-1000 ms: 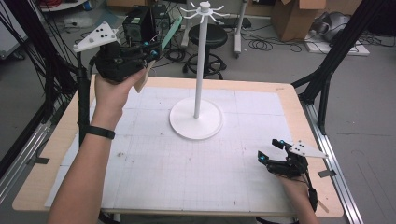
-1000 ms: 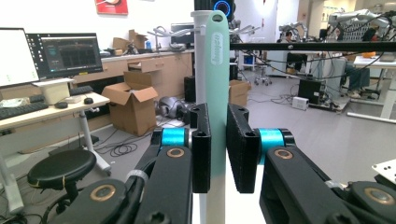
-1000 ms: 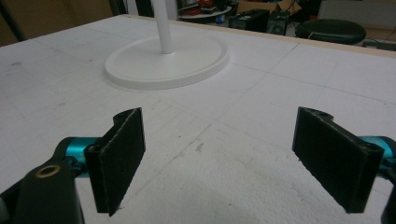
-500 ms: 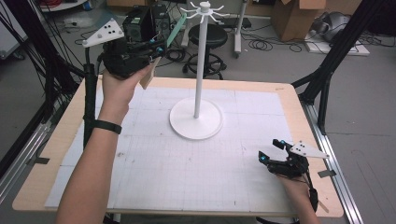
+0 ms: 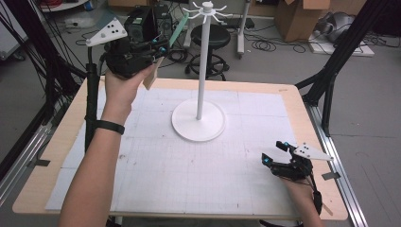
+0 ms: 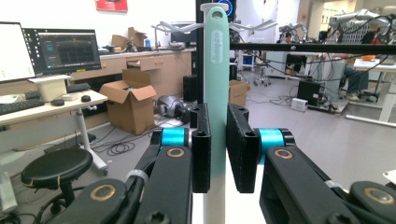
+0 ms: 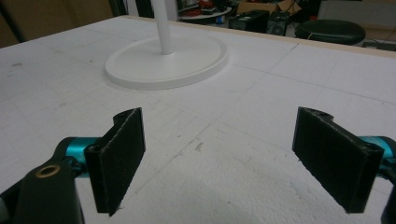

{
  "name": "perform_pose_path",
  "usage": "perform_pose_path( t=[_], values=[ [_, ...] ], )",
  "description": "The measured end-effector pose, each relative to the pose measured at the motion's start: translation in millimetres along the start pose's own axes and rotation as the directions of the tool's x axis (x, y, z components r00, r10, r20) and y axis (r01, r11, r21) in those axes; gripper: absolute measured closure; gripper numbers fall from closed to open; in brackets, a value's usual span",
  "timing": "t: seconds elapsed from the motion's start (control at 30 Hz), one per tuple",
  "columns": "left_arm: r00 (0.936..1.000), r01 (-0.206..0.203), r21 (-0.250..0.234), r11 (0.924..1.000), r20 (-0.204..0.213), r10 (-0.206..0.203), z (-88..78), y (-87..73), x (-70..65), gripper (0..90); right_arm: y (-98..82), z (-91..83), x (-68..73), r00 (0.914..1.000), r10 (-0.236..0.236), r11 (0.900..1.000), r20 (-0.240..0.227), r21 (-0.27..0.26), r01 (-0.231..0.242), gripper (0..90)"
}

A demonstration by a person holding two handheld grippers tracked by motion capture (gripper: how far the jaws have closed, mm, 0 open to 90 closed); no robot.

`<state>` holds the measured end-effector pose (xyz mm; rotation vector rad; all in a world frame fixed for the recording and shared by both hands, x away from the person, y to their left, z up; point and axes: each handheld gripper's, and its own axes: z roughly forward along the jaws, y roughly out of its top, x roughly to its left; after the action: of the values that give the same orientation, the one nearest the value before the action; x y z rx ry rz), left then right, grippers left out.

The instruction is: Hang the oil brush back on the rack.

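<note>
Fingers [image 6: 201, 154] of the left gripper [image 6: 218, 149] are clamped on a green utensil handle [image 6: 216, 70]; the right gripper [image 7: 233, 158] is held wide open, empty, above the table [image 7: 280, 93].

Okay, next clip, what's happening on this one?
A person works two handheld grippers at a table. The left gripper is raised near the top of a white hook stand, shut on a mint-green utensil handle. The right gripper rests open on the white mat, holding nothing.
</note>
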<state>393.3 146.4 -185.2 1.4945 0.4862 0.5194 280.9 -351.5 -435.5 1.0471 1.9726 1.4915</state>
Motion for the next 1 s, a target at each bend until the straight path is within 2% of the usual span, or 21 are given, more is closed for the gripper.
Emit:
perform_pose_path(
  t=[0.4, 0.67, 0.87, 0.93, 1.0],
  values=[
    [1.0, -0.008, 0.021, 0.9998, 0.003, 0.008, 7.9, -3.7, -1.4, 80.6, 0.1, -0.3, 0.0, 1.0, 0.002, 1.0, -0.001, 0.0, -0.002, 16.6],
    [1.0, 0.001, 0.025, 0.9997, 0.0, -0.001, 17.3, -8.0, -2.0, 80.5, 0.1, -0.4, 0.2, 1.0, 0.001, 1.0, -0.002, 0.001, -0.001, 16.6],
    [1.0, -0.008, 0.034, 0.9994, 0.001, 0.008, 17.8, -8.6, -2.9, 79.8, -0.2, -0.8, -0.4, 1.0, 0.0, 1.0, -0.002, 0.004, 0.0, 16.6],
    [0.9999, -0.01, 0.043, 0.999, 0.0, 0.01, 18.0, -8.8, -3.5, 78.5, -0.2, -1.0, -0.8, 1.0, -0.002, 1.0, -0.001, 0.001, 0.002, 16.6],
    [0.9999, -0.007, 0.057, 0.9984, -0.012, 0.008, 18.8, -9.2, -4.6, 67.6, -0.1, -1.2, -0.7, 1.0, 0.001, 1.0, -0.002, -0.001, -0.001, 16.6]
  ],
)
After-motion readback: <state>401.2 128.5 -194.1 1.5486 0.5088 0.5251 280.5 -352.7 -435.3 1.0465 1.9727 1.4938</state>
